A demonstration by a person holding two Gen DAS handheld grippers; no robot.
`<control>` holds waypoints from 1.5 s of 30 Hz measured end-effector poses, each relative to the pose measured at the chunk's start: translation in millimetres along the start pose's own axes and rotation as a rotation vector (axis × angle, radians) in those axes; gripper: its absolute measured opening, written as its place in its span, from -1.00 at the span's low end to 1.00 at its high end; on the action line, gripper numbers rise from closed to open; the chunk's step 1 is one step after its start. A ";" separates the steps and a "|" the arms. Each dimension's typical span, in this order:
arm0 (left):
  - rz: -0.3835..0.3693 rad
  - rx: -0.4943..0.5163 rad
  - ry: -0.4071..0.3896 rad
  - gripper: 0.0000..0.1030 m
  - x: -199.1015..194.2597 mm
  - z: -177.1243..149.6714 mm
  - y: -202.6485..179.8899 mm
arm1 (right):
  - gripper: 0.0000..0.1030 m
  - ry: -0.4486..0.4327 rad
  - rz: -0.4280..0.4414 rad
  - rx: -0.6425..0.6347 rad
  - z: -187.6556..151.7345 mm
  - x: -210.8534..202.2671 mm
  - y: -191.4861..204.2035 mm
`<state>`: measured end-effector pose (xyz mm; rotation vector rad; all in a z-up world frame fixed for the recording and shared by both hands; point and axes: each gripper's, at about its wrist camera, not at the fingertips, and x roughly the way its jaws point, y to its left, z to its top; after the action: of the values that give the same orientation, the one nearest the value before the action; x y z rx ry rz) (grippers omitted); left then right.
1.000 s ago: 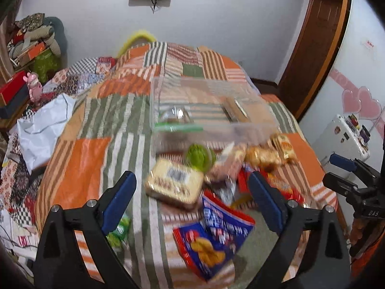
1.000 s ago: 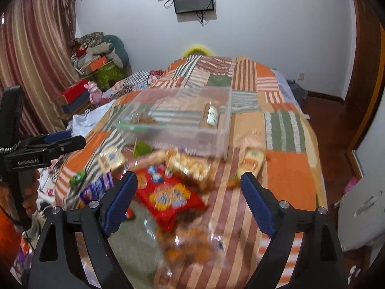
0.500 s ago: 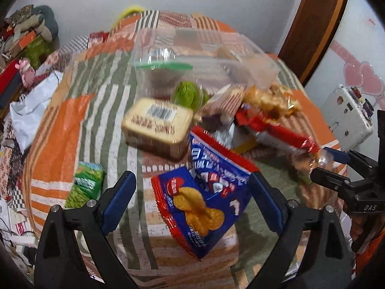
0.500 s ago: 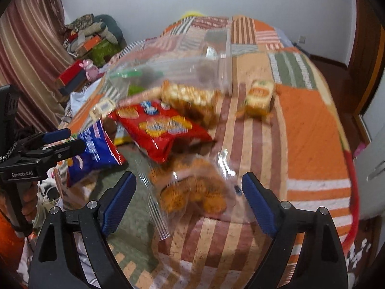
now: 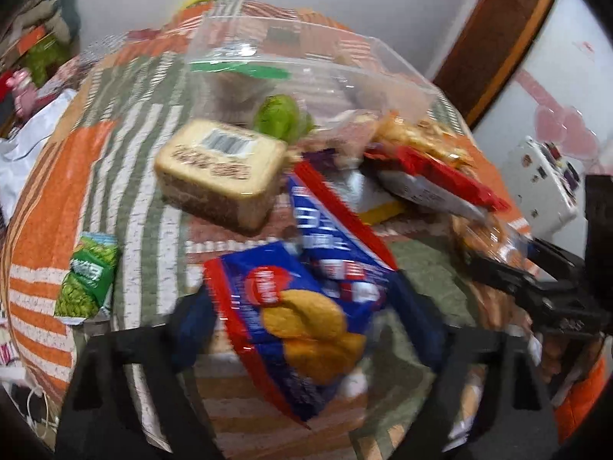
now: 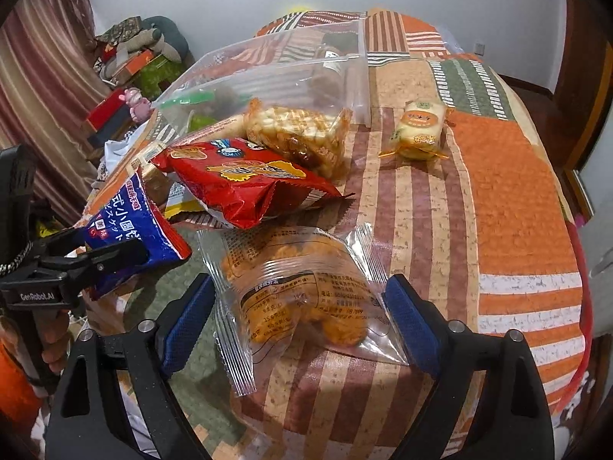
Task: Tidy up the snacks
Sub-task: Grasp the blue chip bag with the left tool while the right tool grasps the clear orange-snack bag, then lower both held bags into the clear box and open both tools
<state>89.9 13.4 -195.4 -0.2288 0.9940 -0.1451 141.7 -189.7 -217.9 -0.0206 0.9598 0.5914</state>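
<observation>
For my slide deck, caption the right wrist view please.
Open right gripper straddles a clear snack bag on the striped bedspread.

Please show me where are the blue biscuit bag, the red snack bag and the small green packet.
blue biscuit bag [image 5: 306,306]: left wrist view, on its printed front.
red snack bag [image 6: 249,180]: right wrist view, on its top face.
small green packet [image 5: 88,276]: left wrist view, on its middle.

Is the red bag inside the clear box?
No, the red bag lies on the bed in front of the clear box, not in it.
</observation>
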 end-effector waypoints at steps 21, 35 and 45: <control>0.022 0.044 -0.173 0.02 -61.5 31.8 -6.4 | 0.11 -0.106 0.008 -0.007 10.4 -43.6 -6.0; 0.067 0.049 -0.324 0.02 -86.8 88.0 -2.1 | 0.12 -0.289 0.005 -0.040 70.6 -71.9 0.8; 0.098 0.017 -0.360 0.02 -74.4 135.2 17.4 | 0.12 -0.323 0.030 -0.079 118.2 -44.0 17.7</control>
<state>164.0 63.8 -68.6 -0.1825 0.6440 -0.0206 204.6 -163.1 -110.4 0.0186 0.6243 0.6383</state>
